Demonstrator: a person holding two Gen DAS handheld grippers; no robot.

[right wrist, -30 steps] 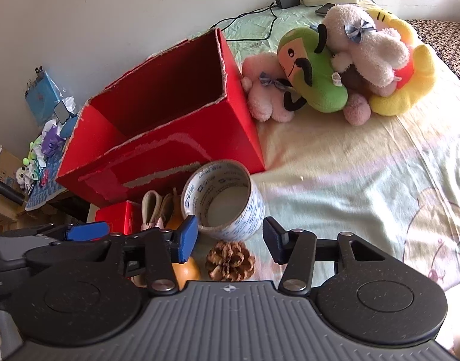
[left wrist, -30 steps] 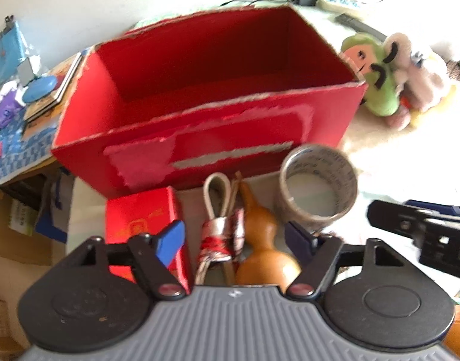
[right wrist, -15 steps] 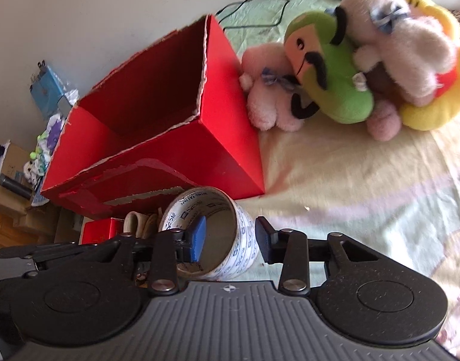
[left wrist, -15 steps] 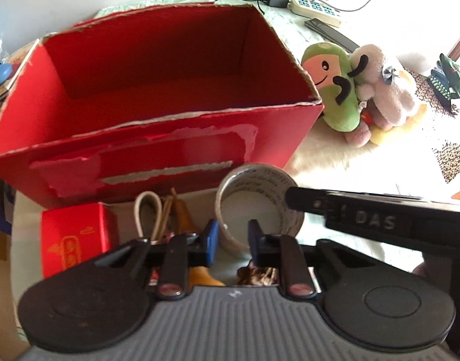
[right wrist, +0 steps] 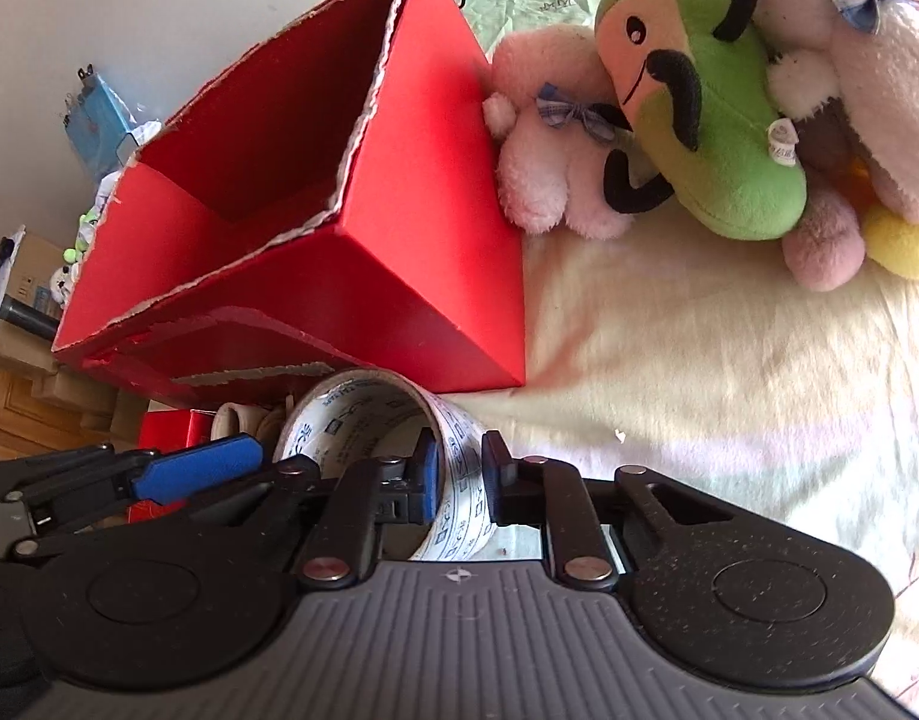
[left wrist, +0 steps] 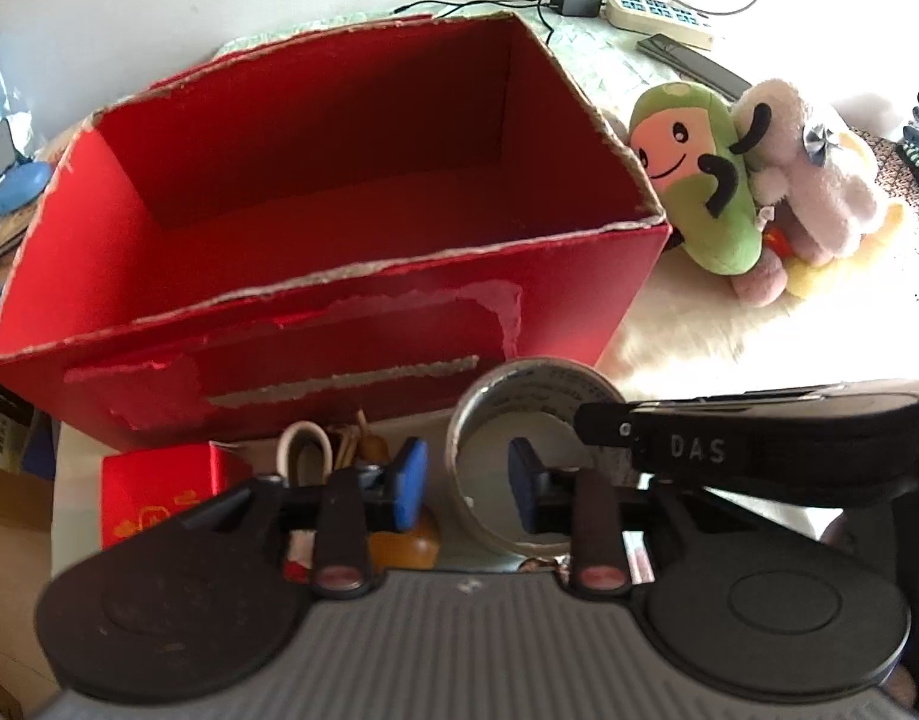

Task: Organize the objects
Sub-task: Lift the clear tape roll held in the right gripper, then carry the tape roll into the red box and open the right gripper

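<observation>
A big red cardboard box [left wrist: 339,324] [right wrist: 429,276] stands open-topped with nothing inside. In front of it is a roll of printed tape [left wrist: 477,414] [right wrist: 363,414], tipped up on its side. My right gripper [right wrist: 459,477] is shut on the roll's right wall, one finger inside the ring and one outside. The right tool's black arm [left wrist: 759,450] reaches the roll's rim from the right. My left gripper [left wrist: 466,483] hovers just left of it, fingers a narrow gap apart, clamping nothing. A brown gourd [left wrist: 399,540] with a cord loop [left wrist: 306,450] lies under its left finger.
A small red box [left wrist: 159,492] [right wrist: 171,426] sits left of the gourd. Plush toys [left wrist: 699,180] [right wrist: 699,90] are piled against the big box's right side on the pale bedsheet [right wrist: 699,360]. A power strip [left wrist: 657,12] and cables lie behind. Clutter fills the shelf at far left [left wrist: 15,192].
The right gripper moved forward and shut on the tape roll's wall, tipping the roll up. The left gripper narrowed from wide open and shifted right, from over the gourd towards the roll.
</observation>
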